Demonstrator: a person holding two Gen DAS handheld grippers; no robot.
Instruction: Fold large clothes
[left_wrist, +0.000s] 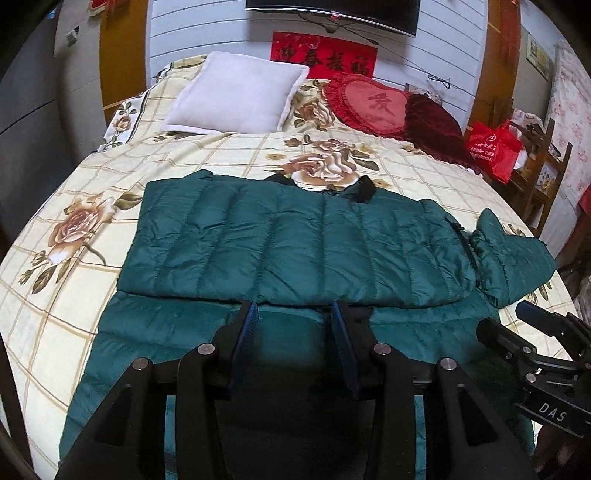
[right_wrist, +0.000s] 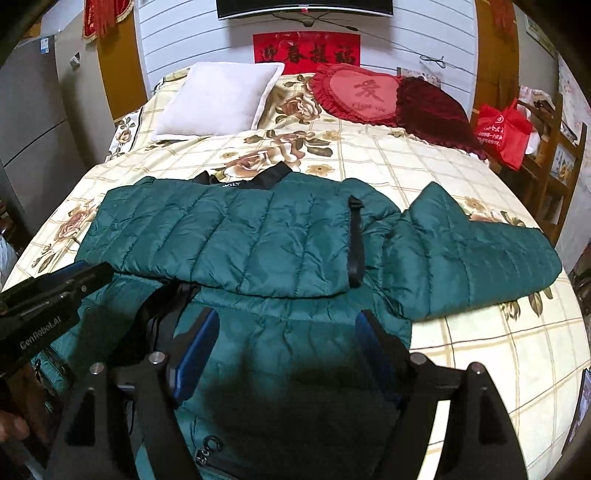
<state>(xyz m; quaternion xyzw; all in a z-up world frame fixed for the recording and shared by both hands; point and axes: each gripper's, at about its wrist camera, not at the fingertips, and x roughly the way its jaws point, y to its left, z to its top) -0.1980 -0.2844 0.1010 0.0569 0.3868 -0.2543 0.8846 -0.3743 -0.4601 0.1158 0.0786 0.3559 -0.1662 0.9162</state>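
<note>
A large dark green quilted puffer jacket (left_wrist: 295, 236) lies across the bed, its left sleeve folded over the body and its right sleeve (right_wrist: 469, 251) stretched out to the right. The black collar (right_wrist: 273, 173) lies at its far edge. My left gripper (left_wrist: 293, 308) is open and empty, hovering over the jacket's near part. My right gripper (right_wrist: 286, 319) is open and empty above the jacket's near hem, to the right of the left one. Each gripper shows in the other's view, the right one (left_wrist: 532, 332) and the left one (right_wrist: 55, 288).
The bed has a cream checked floral sheet (left_wrist: 74, 229). A white pillow (left_wrist: 236, 98) and a red heart cushion (left_wrist: 373, 105) lie at the head. A red bag (left_wrist: 493, 146) sits on a wooden shelf at the right. A grey cabinet stands at the left.
</note>
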